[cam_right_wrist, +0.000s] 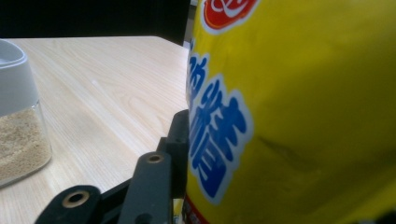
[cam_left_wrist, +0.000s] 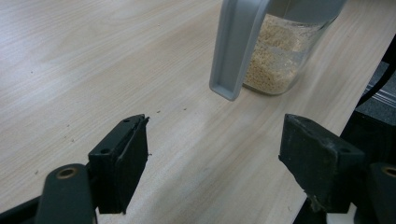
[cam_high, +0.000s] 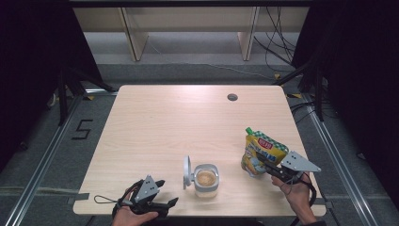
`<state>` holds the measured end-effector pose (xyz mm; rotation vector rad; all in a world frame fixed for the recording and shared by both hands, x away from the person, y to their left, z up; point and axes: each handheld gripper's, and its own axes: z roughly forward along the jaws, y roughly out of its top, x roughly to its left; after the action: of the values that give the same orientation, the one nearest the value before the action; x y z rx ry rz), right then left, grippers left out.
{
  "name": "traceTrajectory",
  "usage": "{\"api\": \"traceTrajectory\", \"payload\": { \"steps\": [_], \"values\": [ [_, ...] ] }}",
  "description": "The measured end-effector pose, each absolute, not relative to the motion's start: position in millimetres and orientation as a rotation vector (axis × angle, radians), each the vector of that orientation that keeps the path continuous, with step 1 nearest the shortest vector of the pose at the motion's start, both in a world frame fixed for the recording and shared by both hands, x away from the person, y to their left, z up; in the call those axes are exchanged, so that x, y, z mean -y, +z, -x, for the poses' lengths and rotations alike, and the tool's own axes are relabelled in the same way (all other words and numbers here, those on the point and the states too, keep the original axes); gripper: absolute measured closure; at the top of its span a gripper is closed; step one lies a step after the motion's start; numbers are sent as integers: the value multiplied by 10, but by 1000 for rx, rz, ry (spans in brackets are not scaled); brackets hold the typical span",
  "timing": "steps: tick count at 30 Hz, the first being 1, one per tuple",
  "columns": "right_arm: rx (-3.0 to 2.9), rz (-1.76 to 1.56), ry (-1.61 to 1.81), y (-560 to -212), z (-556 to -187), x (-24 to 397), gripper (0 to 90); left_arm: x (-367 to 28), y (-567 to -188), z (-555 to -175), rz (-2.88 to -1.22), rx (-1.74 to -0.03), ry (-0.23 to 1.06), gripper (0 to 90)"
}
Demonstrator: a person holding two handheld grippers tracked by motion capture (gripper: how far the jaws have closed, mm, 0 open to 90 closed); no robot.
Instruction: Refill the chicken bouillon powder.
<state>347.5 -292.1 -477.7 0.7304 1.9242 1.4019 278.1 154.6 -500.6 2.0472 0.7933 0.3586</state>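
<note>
A yellow pouch (cam_high: 263, 148) with a green spout stands tilted on the table's right front part. My right gripper (cam_high: 264, 167) is shut on its lower half; in the right gripper view one black finger (cam_right_wrist: 178, 140) presses against the pouch (cam_right_wrist: 303, 93), which hides the other finger. A clear jar (cam_high: 206, 181) of tan granules stands near the front edge with its grey flip lid (cam_high: 187, 172) swung up on its left. My left gripper (cam_high: 168, 191) lies at the front edge, left of the jar, open with nothing between its fingers; the left gripper view faces the jar (cam_left_wrist: 275, 60) and lid (cam_left_wrist: 238, 46).
The light wooden table (cam_high: 164, 122) has a round cable hole (cam_high: 232, 97) at its back right. A person's hands hold both grippers at the front edge. Wooden shelving and cables lie beyond the table's far side.
</note>
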Motion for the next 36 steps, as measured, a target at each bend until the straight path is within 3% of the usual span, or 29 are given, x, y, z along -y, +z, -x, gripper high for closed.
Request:
{"api": "traceTrajectory", "payload": {
  "steps": [2,8,11,22,36],
  "values": [
    [-1918,-726,1407,-4778,-3473,2919,650,-1545,-5007,-2780,-2048,-794,358,231],
    [-1904,-825,1480,-4731,-3401,2938,435,-1548,-5006,-2778,-2047,-794,360,231],
    [-1887,-908,1497,-4709,-3322,2961,370,-1547,-5005,-2778,-2047,-794,360,231],
    [-1838,-1015,1479,-4641,-3084,3041,264,-1573,-5003,-2804,-2080,-758,395,231],
    [-1875,-1102,1412,-4626,-2850,3013,225,-1552,-5014,-2798,-2055,-798,366,231]
  ]
}}
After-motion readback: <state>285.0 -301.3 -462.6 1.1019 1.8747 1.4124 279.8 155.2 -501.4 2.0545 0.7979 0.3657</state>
